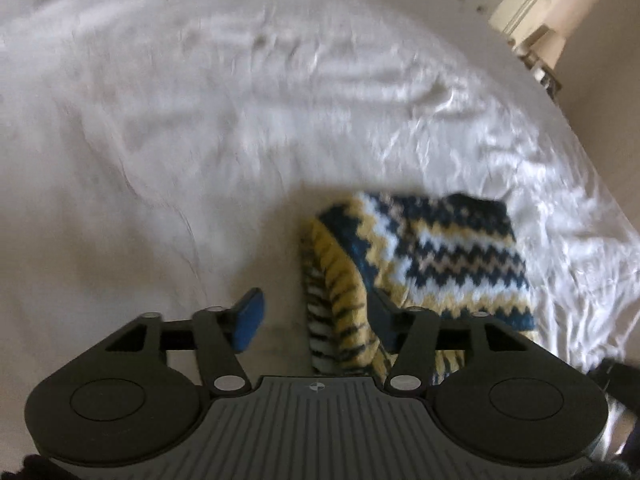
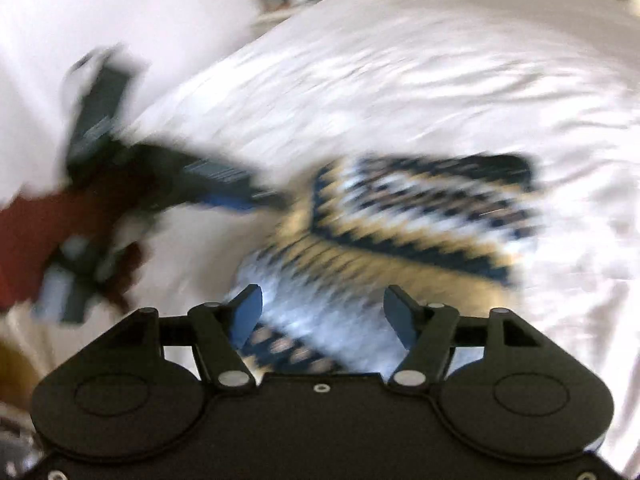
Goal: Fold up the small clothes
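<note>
A small knitted garment point(image 1: 440, 252) with navy, yellow and white zigzag bands lies folded on a white bed sheet point(image 1: 200, 120). In the left wrist view my left gripper point(image 1: 316, 316) is open at the garment's left edge. The ribbed yellow hem lies against its right finger, and the blue left pad point(image 1: 250, 318) is clear of the cloth. In the blurred right wrist view my right gripper point(image 2: 324, 314) is open over the near part of the garment point(image 2: 420, 220), its pads not pressing on it. The left gripper point(image 2: 264, 200) shows there too, at the garment's left side.
The wrinkled sheet point(image 2: 440, 80) stretches far behind and left of the garment. Cream furniture point(image 1: 520, 12) and beige floor point(image 1: 600, 120) lie past the bed's right edge. A hand in a red sleeve point(image 2: 28, 232) holds the left gripper.
</note>
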A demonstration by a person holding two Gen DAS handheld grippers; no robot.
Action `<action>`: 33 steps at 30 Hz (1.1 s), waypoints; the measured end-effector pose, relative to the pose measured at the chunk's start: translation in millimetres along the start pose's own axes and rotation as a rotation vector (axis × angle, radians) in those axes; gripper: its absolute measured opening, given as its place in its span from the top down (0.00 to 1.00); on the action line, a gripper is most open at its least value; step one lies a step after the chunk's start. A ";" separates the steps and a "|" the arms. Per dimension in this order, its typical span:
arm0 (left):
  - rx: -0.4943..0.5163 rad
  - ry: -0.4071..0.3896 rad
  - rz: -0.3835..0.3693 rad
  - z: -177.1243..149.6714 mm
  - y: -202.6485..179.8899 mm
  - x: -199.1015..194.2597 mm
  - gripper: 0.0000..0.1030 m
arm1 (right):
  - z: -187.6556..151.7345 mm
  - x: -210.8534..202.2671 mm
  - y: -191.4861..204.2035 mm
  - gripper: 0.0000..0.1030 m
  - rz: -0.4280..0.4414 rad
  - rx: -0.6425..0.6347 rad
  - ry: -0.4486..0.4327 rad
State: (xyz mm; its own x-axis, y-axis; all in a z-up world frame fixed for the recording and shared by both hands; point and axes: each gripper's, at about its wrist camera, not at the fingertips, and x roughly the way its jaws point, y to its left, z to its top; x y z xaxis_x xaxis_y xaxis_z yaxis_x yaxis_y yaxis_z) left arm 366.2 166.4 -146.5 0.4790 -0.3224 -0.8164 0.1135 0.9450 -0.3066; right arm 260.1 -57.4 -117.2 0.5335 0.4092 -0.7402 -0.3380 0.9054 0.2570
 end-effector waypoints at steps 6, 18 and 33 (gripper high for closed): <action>0.159 0.012 -0.037 -3.8 -41.8 5.0 0.25 | 28.0 18.9 -62.1 0.11 -0.138 0.110 -0.016; 0.245 0.093 -0.002 -39.5 -62.9 40.3 0.14 | 21.1 103.4 -156.9 0.01 0.068 0.514 0.155; -0.132 0.201 -0.242 -51.6 -11.0 74.3 0.01 | 22.7 117.8 -171.5 0.00 0.223 0.458 0.158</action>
State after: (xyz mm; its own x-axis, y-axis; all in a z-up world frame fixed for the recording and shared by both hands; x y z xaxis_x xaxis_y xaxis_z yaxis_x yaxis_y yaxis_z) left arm 355.7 129.3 -229.0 0.2698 -0.5528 -0.7885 0.0829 0.8291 -0.5529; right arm 398.5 -161.8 -234.4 0.3521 0.6073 -0.7122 -0.0377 0.7695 0.6375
